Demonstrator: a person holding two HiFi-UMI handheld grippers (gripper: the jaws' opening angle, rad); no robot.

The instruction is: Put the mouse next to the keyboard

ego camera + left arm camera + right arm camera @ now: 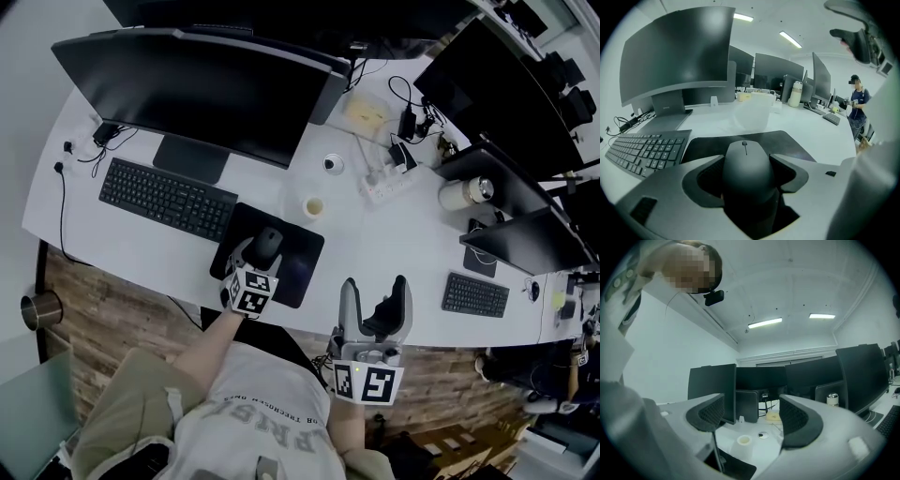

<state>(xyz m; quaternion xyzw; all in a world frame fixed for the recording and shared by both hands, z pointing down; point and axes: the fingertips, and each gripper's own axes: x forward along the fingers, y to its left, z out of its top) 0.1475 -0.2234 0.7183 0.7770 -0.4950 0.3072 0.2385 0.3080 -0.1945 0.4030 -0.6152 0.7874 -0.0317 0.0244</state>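
A black mouse [269, 244] [746, 164] lies between the jaws of my left gripper [262, 255] [747, 172], and both pads press on its sides. It is over the black mouse pad [302, 261] [790, 140]; whether it rests on the pad or is lifted I cannot tell. The black keyboard [167, 198] [644, 152] lies just left of the pad, in front of the big monitor. My right gripper [376, 305] [752, 420] is held up at the table's front edge, right of the pad, open with nothing between its jaws.
A wide monitor [206, 89] stands behind the keyboard. A small white cup [314, 207] [743, 440] sits behind the mouse pad, with a power strip [389, 185] and cables further right. A metal flask [466, 192] and a second keyboard [474, 294] are at right. A person [857, 101] stands far off.
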